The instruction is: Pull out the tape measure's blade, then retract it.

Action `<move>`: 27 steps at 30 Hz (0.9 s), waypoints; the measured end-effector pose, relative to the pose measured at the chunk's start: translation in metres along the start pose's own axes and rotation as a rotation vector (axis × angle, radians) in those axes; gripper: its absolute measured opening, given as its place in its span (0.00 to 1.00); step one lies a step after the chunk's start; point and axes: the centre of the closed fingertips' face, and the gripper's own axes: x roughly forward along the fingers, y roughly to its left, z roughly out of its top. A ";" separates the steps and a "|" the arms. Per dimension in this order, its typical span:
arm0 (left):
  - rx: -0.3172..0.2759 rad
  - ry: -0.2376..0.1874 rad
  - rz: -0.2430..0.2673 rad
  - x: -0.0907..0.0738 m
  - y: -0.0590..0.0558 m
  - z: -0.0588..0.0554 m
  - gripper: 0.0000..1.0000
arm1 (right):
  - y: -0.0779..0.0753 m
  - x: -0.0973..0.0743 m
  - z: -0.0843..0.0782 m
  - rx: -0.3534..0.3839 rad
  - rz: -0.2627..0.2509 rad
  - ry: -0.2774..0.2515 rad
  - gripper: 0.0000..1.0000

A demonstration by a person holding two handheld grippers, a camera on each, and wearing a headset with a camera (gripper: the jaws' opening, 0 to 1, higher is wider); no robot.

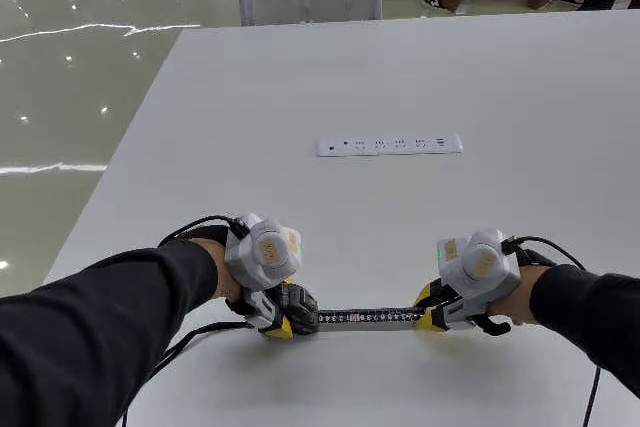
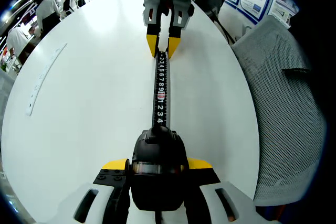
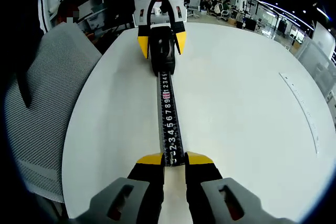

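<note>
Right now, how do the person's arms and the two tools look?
The left tool and right tool each have a rounded pale grey body, black jaws with yellow tips and a black cable. The sleeves are black.

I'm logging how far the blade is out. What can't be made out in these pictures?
- Blade tip: right gripper view, covered by the right gripper's jaws.
- Blade numbers: head view, too small.
- Tape measure case sides: left gripper view, covered by the left gripper's jaws.
</note>
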 end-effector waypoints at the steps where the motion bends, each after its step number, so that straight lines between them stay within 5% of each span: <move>1: 0.000 0.000 0.000 0.000 0.000 0.000 0.36 | 0.001 -0.001 -0.001 0.001 0.001 0.000 0.11; 27: -0.002 -0.006 0.003 0.000 0.001 0.000 0.36 | -0.004 -0.028 -0.039 0.001 -0.009 0.046 0.10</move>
